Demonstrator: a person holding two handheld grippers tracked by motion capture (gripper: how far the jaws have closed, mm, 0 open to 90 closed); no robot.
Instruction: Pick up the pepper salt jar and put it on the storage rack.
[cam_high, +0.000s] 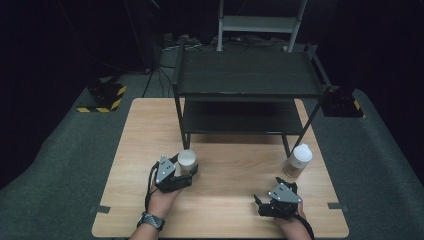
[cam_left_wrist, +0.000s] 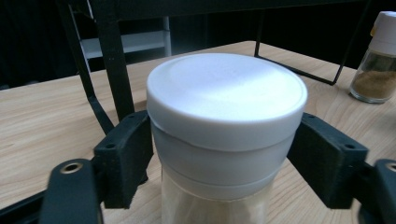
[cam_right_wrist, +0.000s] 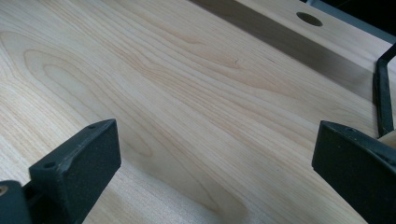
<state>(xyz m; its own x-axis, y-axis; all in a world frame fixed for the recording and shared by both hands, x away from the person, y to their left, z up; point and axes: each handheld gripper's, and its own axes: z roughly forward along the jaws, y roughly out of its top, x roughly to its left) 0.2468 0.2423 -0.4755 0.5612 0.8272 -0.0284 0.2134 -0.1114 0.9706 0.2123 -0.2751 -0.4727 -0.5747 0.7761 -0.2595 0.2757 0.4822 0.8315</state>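
Note:
A clear jar with a flat white lid (cam_high: 187, 159) stands upright on the wooden table (cam_high: 225, 215), in front of the black rack's left leg. My left gripper (cam_high: 188, 169) is shut on it. In the left gripper view both black pads (cam_left_wrist: 128, 154) press against the jar (cam_left_wrist: 226, 93) just under its lid. My right gripper (cam_high: 267, 192) rests low near the table's front right, jaws open. Between its pads (cam_right_wrist: 79, 163) lies bare wood.
A second jar with a white cap and brown contents (cam_high: 298, 161) stands at the right, by the rack's right leg. The black two-tier rack (cam_high: 245, 75) takes up the table's far half. A metal ladder (cam_high: 260, 22) stands behind it.

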